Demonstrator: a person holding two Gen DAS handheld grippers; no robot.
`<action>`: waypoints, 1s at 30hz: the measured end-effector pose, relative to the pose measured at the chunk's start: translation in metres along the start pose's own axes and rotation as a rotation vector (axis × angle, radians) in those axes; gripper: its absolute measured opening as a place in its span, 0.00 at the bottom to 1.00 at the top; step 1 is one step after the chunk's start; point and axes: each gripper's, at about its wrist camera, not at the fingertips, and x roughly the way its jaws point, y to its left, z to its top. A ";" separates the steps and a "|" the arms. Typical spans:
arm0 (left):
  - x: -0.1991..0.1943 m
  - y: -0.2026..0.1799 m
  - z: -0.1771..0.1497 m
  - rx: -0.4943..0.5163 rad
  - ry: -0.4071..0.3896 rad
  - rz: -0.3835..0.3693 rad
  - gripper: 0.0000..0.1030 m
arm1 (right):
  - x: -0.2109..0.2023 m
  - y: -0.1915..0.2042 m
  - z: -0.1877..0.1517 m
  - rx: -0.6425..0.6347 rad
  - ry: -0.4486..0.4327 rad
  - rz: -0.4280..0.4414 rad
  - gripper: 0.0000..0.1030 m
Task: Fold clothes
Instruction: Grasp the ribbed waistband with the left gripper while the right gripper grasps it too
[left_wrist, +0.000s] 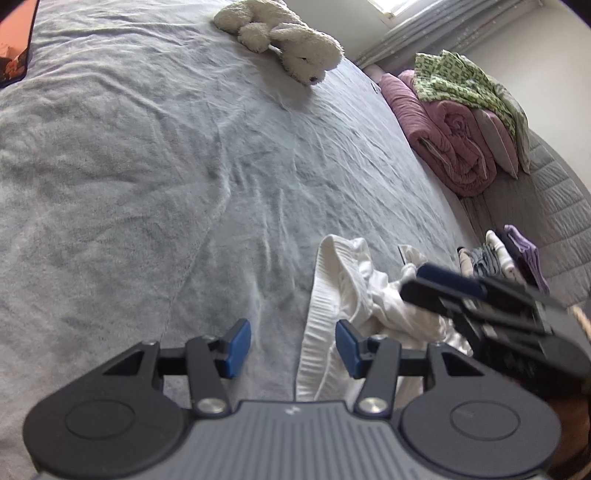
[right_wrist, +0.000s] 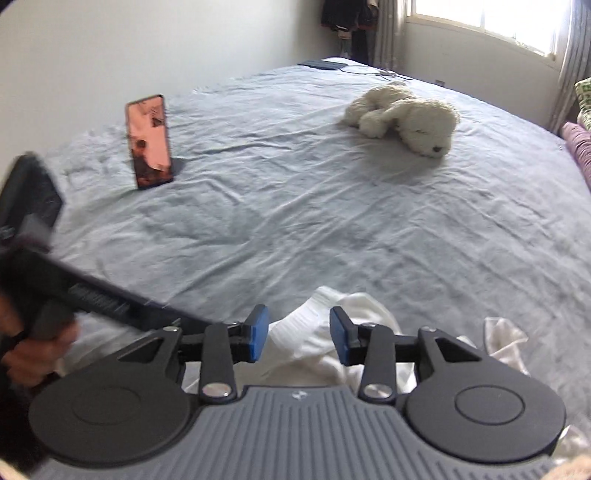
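Note:
A white garment with a ribbed band lies crumpled on the grey bed sheet, near its front edge. My left gripper hovers over the band; its blue pads stand apart, with band and sheet showing in the gap and neither pad pressing. In the left wrist view my right gripper reaches in from the right over the garment's bunched part. In the right wrist view the right gripper is open above the white garment, nothing pinched. A hand holds the blurred left gripper at the left.
A white plush dog lies at the far side of the bed. A phone stands propped at the left. A rolled pink quilt under a green patterned cloth and a stack of folded clothes sit at the right.

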 end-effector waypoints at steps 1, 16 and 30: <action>-0.001 0.000 -0.001 0.007 0.003 0.004 0.50 | 0.006 -0.003 0.003 -0.005 0.011 -0.022 0.43; -0.002 0.001 -0.007 0.038 0.054 0.023 0.42 | 0.058 -0.014 0.015 -0.002 0.160 -0.161 0.42; 0.004 -0.012 -0.015 0.146 0.127 0.006 0.42 | 0.095 0.001 0.026 -0.072 0.326 -0.213 0.22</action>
